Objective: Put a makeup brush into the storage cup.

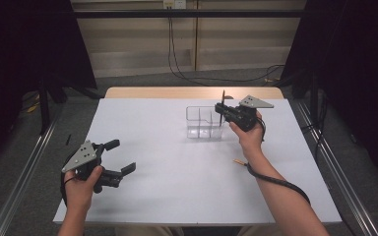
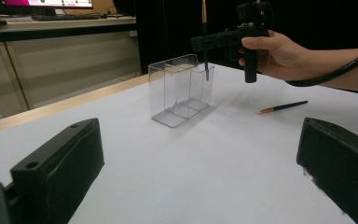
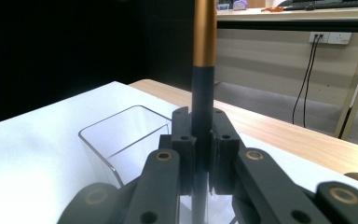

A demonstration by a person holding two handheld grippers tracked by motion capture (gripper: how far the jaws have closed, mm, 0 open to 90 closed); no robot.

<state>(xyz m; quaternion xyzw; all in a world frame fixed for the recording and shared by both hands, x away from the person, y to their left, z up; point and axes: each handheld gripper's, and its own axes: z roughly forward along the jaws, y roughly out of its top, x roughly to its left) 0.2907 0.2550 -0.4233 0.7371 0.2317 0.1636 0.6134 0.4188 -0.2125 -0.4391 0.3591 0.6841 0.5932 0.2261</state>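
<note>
A clear plastic organiser box (image 1: pixel 203 123) with several compartments stands on the white table. My right gripper (image 1: pixel 221 109) is shut on a dark pen with a gold band (image 3: pixel 203 70), held upright with its lower tip just above the box's right end (image 2: pixel 200 88). A second dark pen with a gold tip (image 1: pixel 239 162) lies flat on the table beside the right forearm, also seen from the left gripper view (image 2: pixel 282 107). My left gripper (image 1: pixel 123 156) rests at the front left of the table, jaws wide apart, nothing between them.
The white sheet (image 1: pixel 167 162) covers a wooden table (image 1: pixel 192 92) whose far edge shows behind the box. Cables (image 1: pixel 177 59) hang at the back wall. Metal rails (image 1: pixel 24 167) run along both sides of the table.
</note>
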